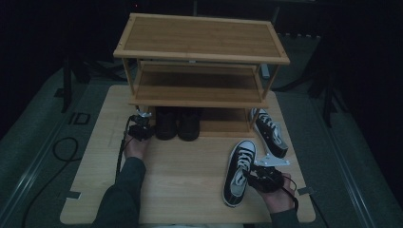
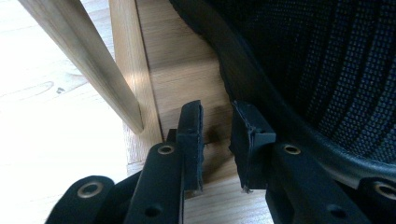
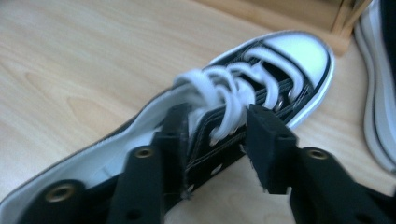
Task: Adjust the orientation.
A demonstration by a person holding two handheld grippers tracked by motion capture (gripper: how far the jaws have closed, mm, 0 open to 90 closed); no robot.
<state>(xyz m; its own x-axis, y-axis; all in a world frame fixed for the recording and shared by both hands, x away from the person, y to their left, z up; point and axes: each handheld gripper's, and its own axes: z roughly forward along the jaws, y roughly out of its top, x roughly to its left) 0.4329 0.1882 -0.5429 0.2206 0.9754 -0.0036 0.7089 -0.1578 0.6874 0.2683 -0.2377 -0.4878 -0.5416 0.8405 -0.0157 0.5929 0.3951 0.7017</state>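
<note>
A black-and-white lace-up sneaker [image 1: 239, 172] [image 3: 289, 60] lies on the table at the front right. My right gripper [image 1: 248, 175] [image 3: 217, 122] is shut on its upper near the laces, one jaw inside the opening and one outside. Its twin sneaker [image 1: 271, 133] [image 3: 378, 107] leans by the rack's right leg. Two dark shoes [image 1: 177, 124] stand on the rack's bottom shelf. My left gripper [image 1: 141, 121] [image 2: 217, 119] is open just left of the left dark shoe [image 2: 327, 70], with bare wood showing between its jaws.
The three-tier wooden shoe rack [image 1: 199, 35] stands at the table's far side; its left leg [image 2: 133, 79] and a slanted brace [image 2: 84, 60] are close to my left gripper. The pale wooden table [image 1: 190, 190] has free room in the front middle. Cables trail on the floor to the left.
</note>
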